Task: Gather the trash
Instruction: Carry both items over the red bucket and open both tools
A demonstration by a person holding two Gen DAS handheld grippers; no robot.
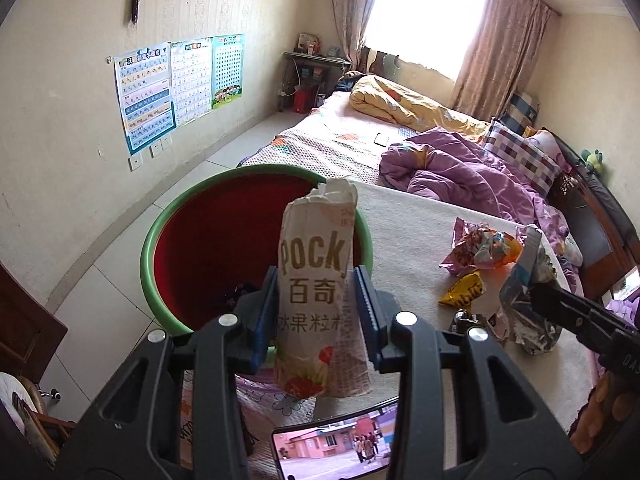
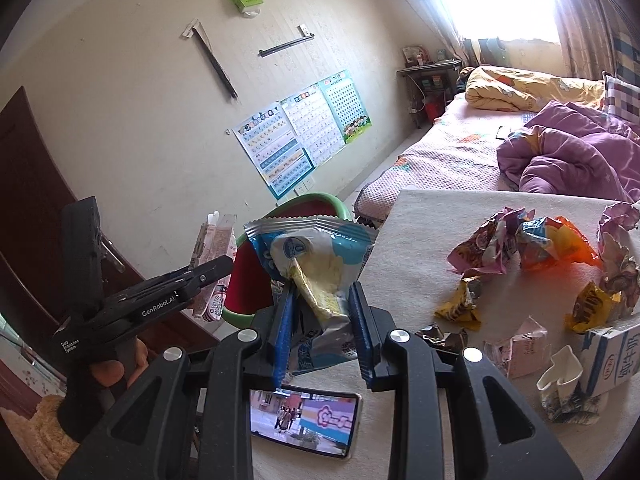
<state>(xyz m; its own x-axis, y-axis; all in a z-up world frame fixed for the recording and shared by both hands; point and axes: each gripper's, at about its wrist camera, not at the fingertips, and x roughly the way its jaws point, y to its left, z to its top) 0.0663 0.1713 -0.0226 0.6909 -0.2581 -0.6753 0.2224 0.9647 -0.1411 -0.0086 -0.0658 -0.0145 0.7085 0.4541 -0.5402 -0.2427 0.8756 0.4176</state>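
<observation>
A bedroom: a white bench (image 1: pixel 420 220) beside the bed. At ten o'clock, the red basin (image 1: pixel 224 248). The left hand-held gripper (image 1: pixel 316 312) clamps an upright Pocky box (image 1: pixel 314 276). The right hand-held gripper (image 2: pixel 322 320) pinches a blue-white wrapper (image 2: pixel 316 256). At two o'clock, crumpled wrappers (image 2: pixel 532 240) litter the bench.

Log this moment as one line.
left gripper: shut on Pocky box | right gripper: shut on blue wrapper | red bin: ahead
</observation>
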